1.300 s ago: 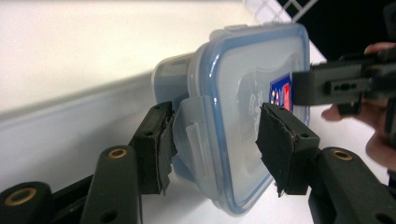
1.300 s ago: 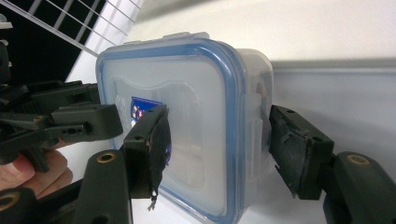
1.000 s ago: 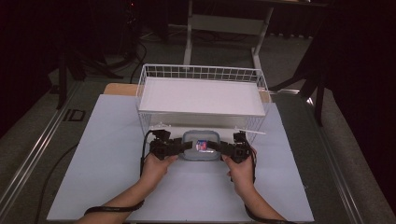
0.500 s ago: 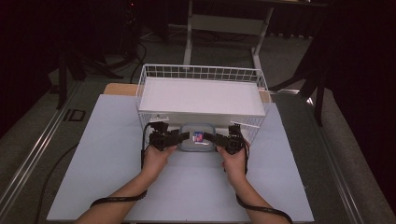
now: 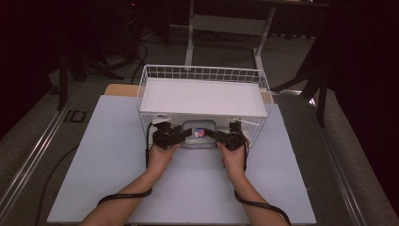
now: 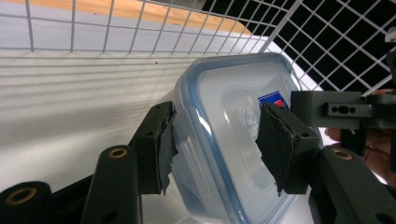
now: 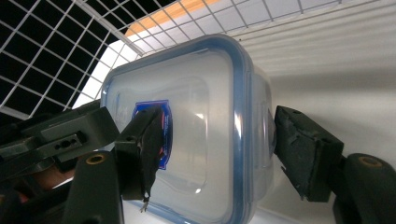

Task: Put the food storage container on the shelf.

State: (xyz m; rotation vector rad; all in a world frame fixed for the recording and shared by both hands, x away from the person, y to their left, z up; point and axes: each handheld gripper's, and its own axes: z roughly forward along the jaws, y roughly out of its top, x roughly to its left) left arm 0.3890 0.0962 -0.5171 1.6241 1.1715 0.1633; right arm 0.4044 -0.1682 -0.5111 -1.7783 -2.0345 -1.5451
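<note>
A clear plastic food container (image 5: 200, 133) with a blue-rimmed lid and a blue and red label sits at the front opening of the white wire basket (image 5: 202, 70), under its white shelf board (image 5: 202, 96). My left gripper (image 5: 186, 134) holds the container's left end. In the left gripper view its pads press on the lid and underside of the container (image 6: 233, 116), so the left gripper (image 6: 217, 144) is shut on it. My right gripper (image 5: 214, 135) is at the right end. Its jaws have just been opening: the right gripper (image 7: 219, 154) straddles the container (image 7: 205, 93), and one pad stands just off the base.
The basket stands at the back of a pale sheet (image 5: 108, 155) that covers the table. Wire mesh walls close in on both sides of the container. A wooden edge (image 5: 120, 89) shows behind the basket, and dark stands and cables lie beyond the table.
Both hands have carried the container away from the person and slightly down, from the sheet in front of the basket into its lower opening under the shelf board.
</note>
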